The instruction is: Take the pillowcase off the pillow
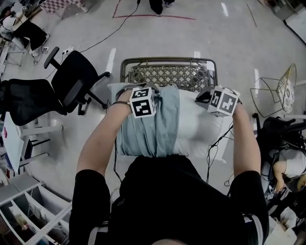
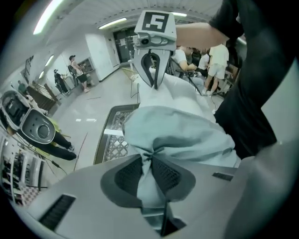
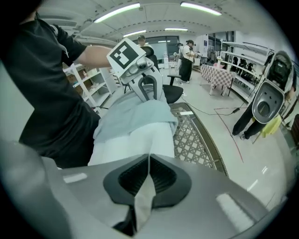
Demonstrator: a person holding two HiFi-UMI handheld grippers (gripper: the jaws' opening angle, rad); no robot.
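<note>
Currently the left gripper [image 2: 150, 161] pinches the bunched pillowcase [image 1: 148, 125] at the pillow's [image 1: 198, 129] nine-o'clock end. The right gripper [image 3: 148, 177] nips the pillow at three o'clock. Its thin hold could slip, dragging the pillow along.

Pretty bright, even light from ceiling strips [image 3: 117, 13], streaky glare on the floor [image 1: 111, 60]. Both gripper views are heavy fisheye, dark round the corners, soft up close.
</note>
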